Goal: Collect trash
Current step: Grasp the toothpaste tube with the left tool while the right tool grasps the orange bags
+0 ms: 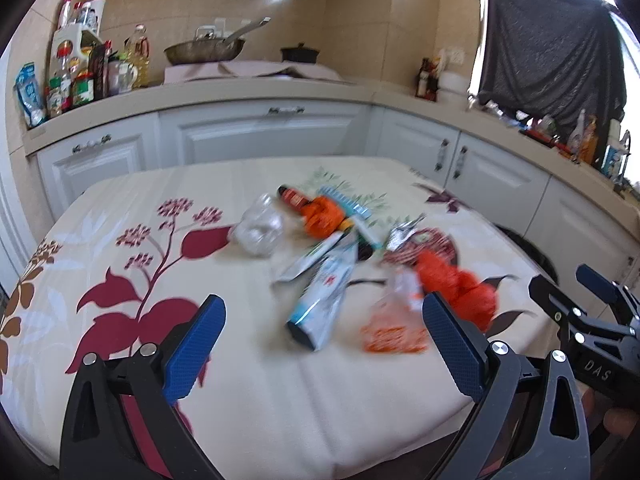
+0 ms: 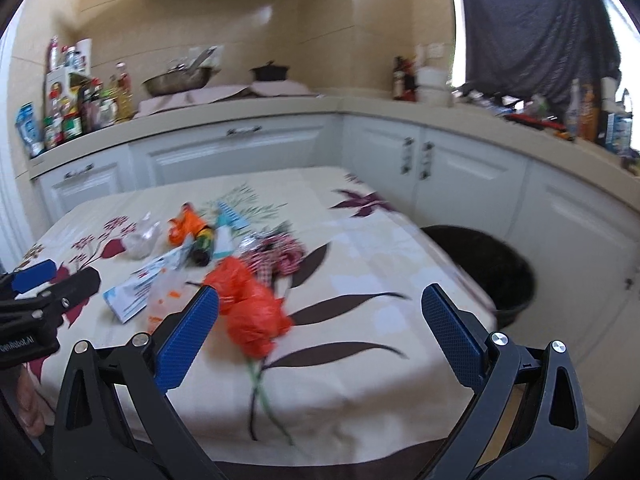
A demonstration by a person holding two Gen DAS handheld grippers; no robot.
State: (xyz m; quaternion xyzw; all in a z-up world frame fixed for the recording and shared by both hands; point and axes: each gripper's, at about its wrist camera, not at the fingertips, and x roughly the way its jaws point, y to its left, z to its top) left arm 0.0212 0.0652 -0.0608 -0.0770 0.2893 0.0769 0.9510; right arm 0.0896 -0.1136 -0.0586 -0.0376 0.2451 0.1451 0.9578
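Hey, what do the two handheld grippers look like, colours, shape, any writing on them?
Both are alike: the left gripper and right gripper each have a black plastic frame, silver round bolts and two flat fingers faced with blue textured pads. White lettering shows on the bodies: "DAS" on the right one, and blurred text ending "Robot.AI" on the left one. No cables or sleeves show.

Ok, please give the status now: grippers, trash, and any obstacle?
Left gripper and right gripper open, empty. Trash pile on table, untouched. Black bin beside table's right edge. Nothing blocking.
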